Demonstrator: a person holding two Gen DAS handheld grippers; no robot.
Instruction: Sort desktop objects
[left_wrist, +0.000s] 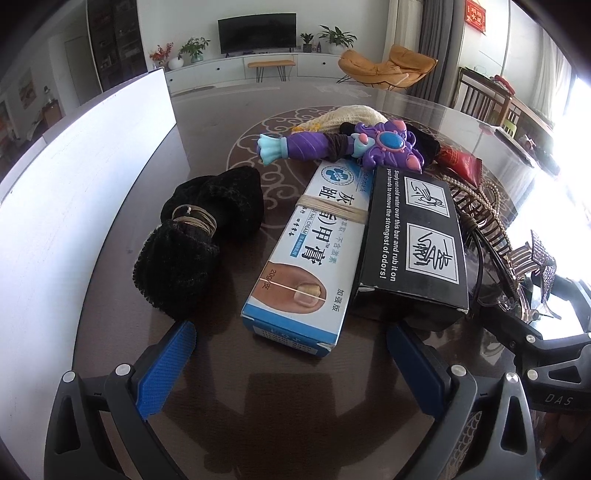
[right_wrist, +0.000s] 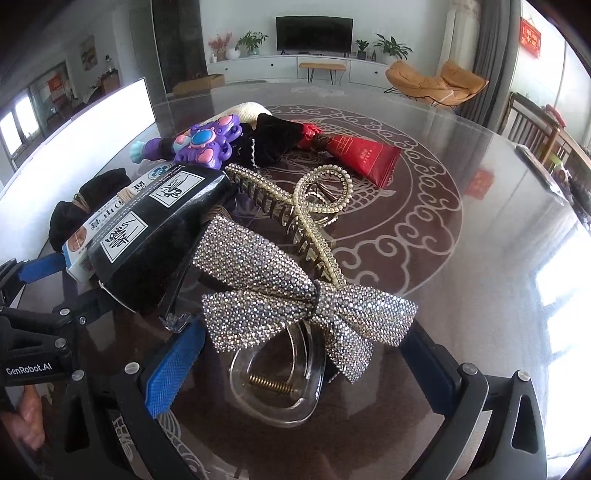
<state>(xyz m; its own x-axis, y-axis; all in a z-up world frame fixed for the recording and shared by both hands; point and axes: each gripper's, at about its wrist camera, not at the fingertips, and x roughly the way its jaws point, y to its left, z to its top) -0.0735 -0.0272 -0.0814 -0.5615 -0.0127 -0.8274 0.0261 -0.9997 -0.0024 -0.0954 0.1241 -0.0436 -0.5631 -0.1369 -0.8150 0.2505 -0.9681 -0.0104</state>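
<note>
Both grippers gape (left (left_wrist: 291, 369), right (right_wrist: 299, 369)); nail-cream box (left_wrist: 306, 254) lies lengthwise, pointing away.

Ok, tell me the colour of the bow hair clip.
Silver rhinestones all over the bow hair clip; right wrist view shows it best.

Television (left_wrist: 256, 35) on white cabinet (left_wrist: 236, 68), potted plants (left_wrist: 337, 37), orange lounge chair (right_wrist: 436, 84)

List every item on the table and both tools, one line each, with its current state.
left tool: open, empty
right tool: open, straddling the bow clip
bow clip: flat, ungripped
pearl claw clip: closed
nail cream box: flat, rubber-banded
black box: lying flat, beside the cream box
black cloth bundle: tied with band
purple toy: atop pile
red sachet: lying flat
</note>
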